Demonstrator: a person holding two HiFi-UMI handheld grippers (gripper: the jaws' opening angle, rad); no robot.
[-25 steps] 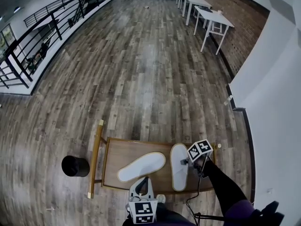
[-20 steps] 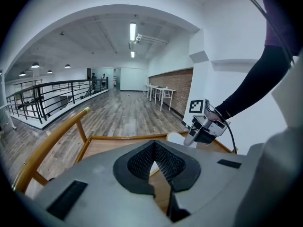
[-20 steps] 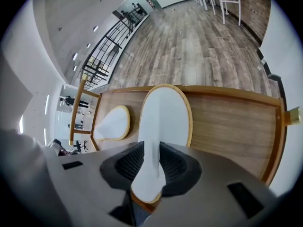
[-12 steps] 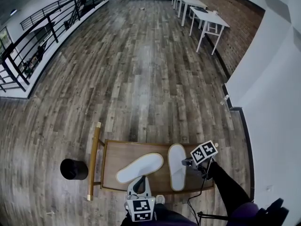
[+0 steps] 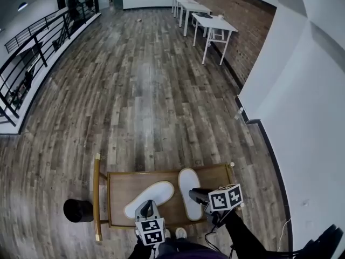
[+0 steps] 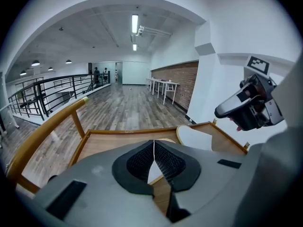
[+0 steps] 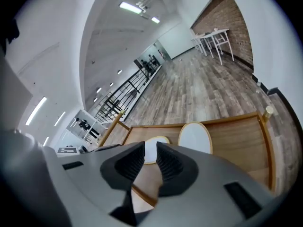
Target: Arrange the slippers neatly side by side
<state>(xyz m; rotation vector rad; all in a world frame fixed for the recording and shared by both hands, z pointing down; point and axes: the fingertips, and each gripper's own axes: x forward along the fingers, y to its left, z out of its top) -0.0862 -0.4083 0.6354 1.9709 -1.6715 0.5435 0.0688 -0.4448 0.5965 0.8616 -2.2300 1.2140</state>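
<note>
Tray [image 5: 121,185]: smooth varnished wood. Left slipper [image 5: 156,192], right slipper [image 5: 187,182]: matt white. My left gripper [image 6: 154,160]: matt grey plastic, ribbed black pads [image 6: 139,162].

The head view looks steeply down from well above the wooden cart [image 5: 121,183], which lies near the bottom edge, with the plank floor [image 5: 140,90] running away ahead. The left gripper [image 6: 154,162] view sits low and close, facing along the cart into the hall. The right gripper [image 7: 150,161] view looks down from higher, tilted. All three views share the cart, the slanted slipper [image 5: 150,198] and the straight slipper [image 5: 187,179].
</note>
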